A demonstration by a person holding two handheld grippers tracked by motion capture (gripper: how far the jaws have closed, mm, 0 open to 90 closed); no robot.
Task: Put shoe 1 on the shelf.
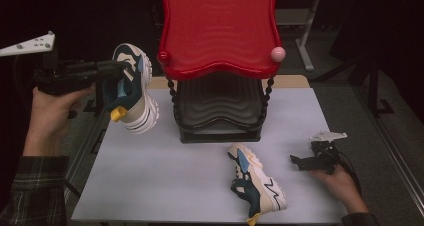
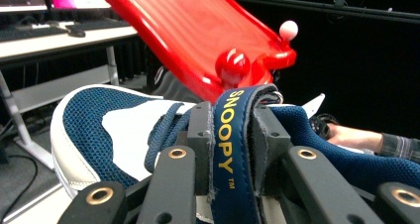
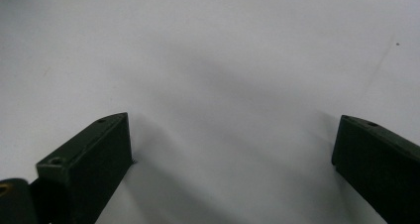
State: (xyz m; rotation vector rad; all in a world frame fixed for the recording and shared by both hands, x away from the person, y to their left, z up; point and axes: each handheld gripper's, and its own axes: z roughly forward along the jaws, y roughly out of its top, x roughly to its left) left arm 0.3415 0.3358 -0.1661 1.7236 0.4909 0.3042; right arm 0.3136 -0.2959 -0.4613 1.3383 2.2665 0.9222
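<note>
Left gripper (image 1: pixel 107 71) holds a sneaker (image 1: pixel 131 88) in the air, its jaws pinched on the blue tongue strap (image 2: pixel 229 149) that reads SNOOPY in yellow; in the high view the shoe hangs at about nine o'clock from the red shelf (image 1: pixel 218 31) of the two-tier rack, clear of the table (image 1: pixel 165 181). That strap is soft webbing, so the grip looks secure against slipping, but I judge the shoe free to swing and twist under it: the sole hangs tilted, toe upward. A padded mesh upper and foam sole suggest a light, squashy thing with no fragile parts; a hold on the stiffer heel or sole edge would steer it better than the floppy tongue. Right gripper (image 1: pixel 306 161) rests low over the table at four o'clock from the rack, its jaws spread wide with nothing but bare tabletop between them. Second sneaker (image 1: pixel 257 183) lies on the table at six o'clock from the rack, just beside that idle gripper
</note>
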